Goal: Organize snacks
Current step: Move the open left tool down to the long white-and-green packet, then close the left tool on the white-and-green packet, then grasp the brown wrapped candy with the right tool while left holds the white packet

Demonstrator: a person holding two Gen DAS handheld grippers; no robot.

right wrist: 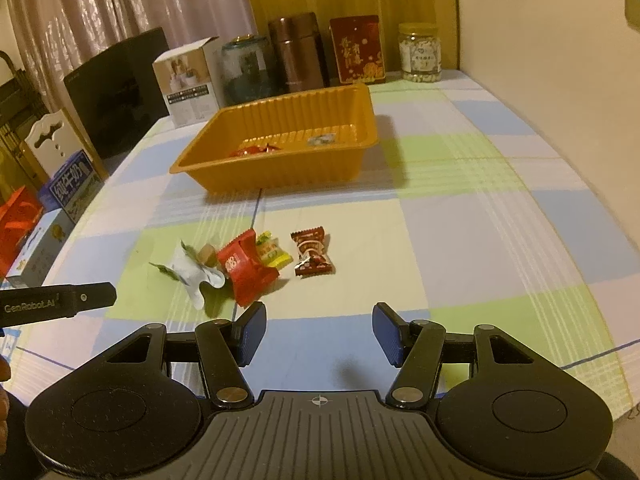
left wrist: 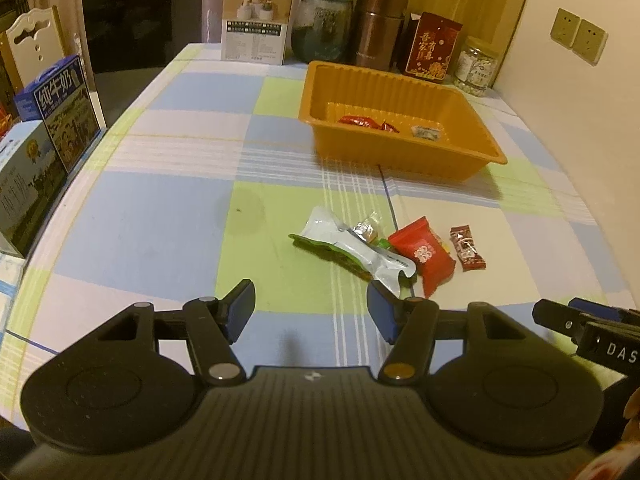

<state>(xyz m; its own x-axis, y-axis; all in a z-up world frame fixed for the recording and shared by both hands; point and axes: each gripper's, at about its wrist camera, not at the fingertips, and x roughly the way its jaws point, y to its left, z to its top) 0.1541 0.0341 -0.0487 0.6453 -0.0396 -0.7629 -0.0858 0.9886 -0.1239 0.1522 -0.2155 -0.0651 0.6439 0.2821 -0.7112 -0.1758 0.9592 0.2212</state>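
Observation:
A small heap of snacks lies on the checked tablecloth: a white-and-green pouch (left wrist: 352, 250) (right wrist: 192, 274), a red packet (left wrist: 424, 254) (right wrist: 244, 266), a yellow-green candy (right wrist: 270, 252) and a brown candy (left wrist: 467, 248) (right wrist: 312, 258) lying apart on the right. Behind them stands an orange tray (left wrist: 400, 156) (right wrist: 208, 172) holding red wrappers (left wrist: 366, 122) (right wrist: 256, 149) and a pale candy (left wrist: 426, 132) (right wrist: 320, 139). My left gripper (left wrist: 312, 312) is open just short of the pouch, nothing between its pads. My right gripper (right wrist: 320, 334) is open below the brown candy, also empty.
Along the table's far edge stand a white box (left wrist: 256, 20), a dark jar (left wrist: 320, 28), a brown flask (left wrist: 378, 28), a red packet box (left wrist: 430, 46) and a clear jar (left wrist: 476, 66). Milk cartons (left wrist: 60, 120) sit off the left edge. The wall (left wrist: 580, 120) runs along the right.

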